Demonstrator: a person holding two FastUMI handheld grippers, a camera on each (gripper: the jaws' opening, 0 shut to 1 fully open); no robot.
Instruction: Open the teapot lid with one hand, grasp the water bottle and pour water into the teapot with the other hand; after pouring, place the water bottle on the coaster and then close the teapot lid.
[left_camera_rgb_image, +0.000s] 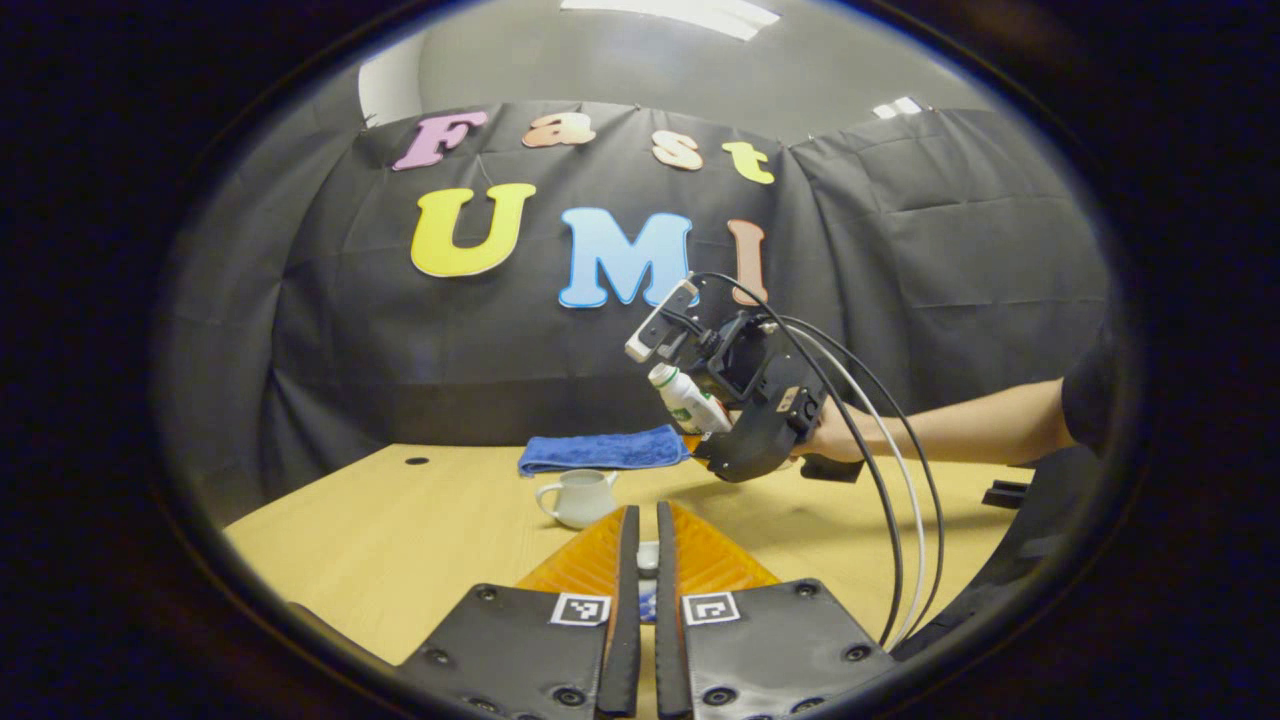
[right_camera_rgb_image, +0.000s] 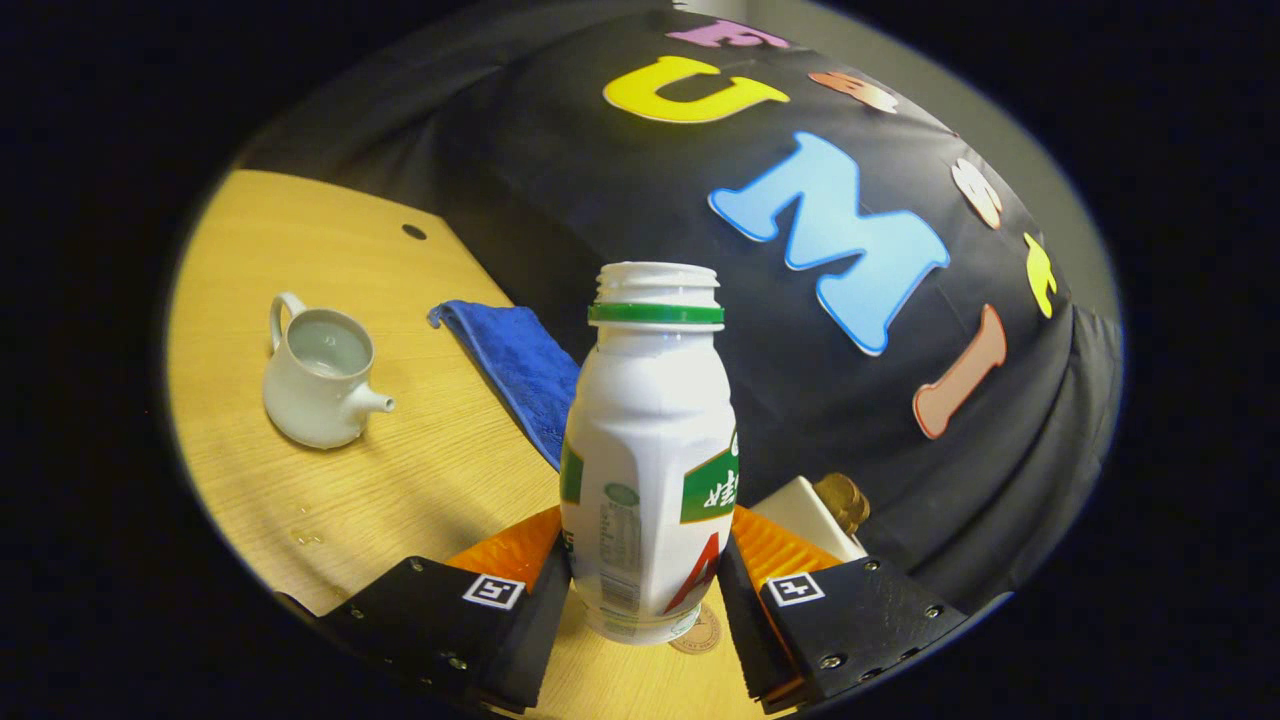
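While the right gripper (right_camera_rgb_image: 645, 600) jaws clamp the water bottle (right_camera_rgb_image: 648, 450), swing it toward ten o'clock above the open teapot (right_camera_rgb_image: 318, 385), tilting slowly; left gripper (left_camera_rgb_image: 646, 560) jaws pinch the lid (left_camera_rgb_image: 648, 558).

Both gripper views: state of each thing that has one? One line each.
Teapot: upright on the table, lid off, open top.
Bottle: uncapped, clamped in the right gripper, tilted in the left gripper view.
Lid: small white piece pinched in the left gripper, partly hidden.
Towel: folded, flat on the table behind the teapot.
Coaster: mostly hidden under the bottle.
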